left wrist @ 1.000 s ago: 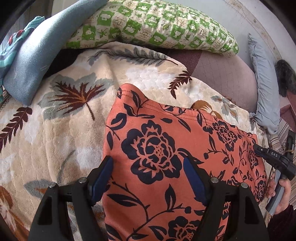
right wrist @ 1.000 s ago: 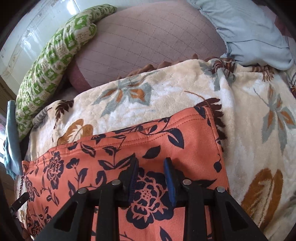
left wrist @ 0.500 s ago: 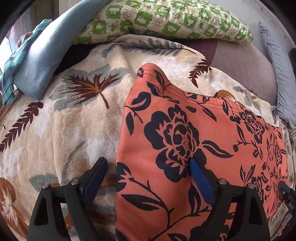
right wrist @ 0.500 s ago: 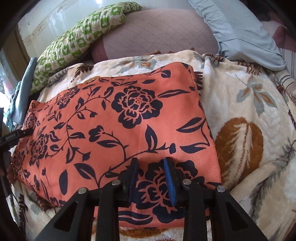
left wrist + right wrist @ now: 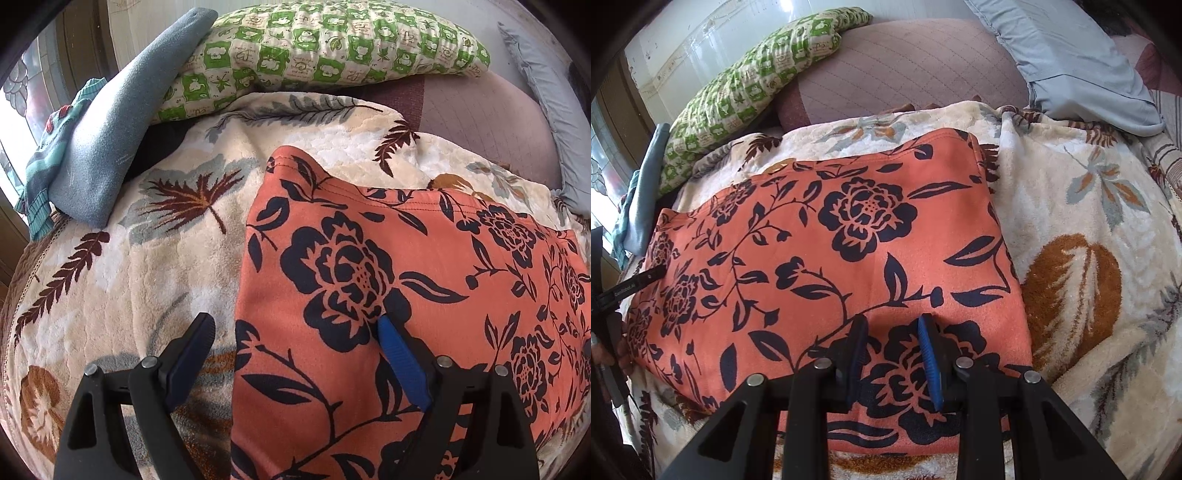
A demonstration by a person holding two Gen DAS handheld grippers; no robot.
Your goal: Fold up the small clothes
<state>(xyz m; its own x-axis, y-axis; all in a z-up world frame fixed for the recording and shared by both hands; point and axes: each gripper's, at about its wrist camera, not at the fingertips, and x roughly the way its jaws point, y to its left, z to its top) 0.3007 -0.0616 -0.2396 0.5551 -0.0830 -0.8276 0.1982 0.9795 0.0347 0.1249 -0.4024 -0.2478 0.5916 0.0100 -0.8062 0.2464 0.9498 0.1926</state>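
- Left gripper (image 5: 293, 330): fingers wide apart, gripping nothing; spread wider than a second ago, and pulled back so more blanket shows on the left.
- Right gripper (image 5: 893, 330): fingers apart with a narrow gap, clamped on nothing; gap about as before, but the garment now stretches far ahead of the tips instead of filling only the lower frame.
- Orange floral garment (image 5: 388, 295) (image 5: 827, 251): flat on the leaf-print blanket (image 5: 110, 295) (image 5: 1089, 258), folded into a rough rectangle. Long axis left to right across the bed in the right wrist view; stitched hem on the far edge.
- In the left view, garment's left edge falls between the fingers: left finger over bare blanket, right finger (image 5: 400, 363) over the cloth.
- In the right view, both fingers above the near right part of the garment, close to its near edge; contact with cloth not discernible.
- Left gripper's body also at the far left edge of the right view (image 5: 626, 290).
- Beyond: blue-grey towel (image 5: 122, 129), green checked pillow (image 5: 325, 48) (image 5: 750, 88), mauve quilted cushion (image 5: 905, 66), pale blue pillow (image 5: 1078, 62).
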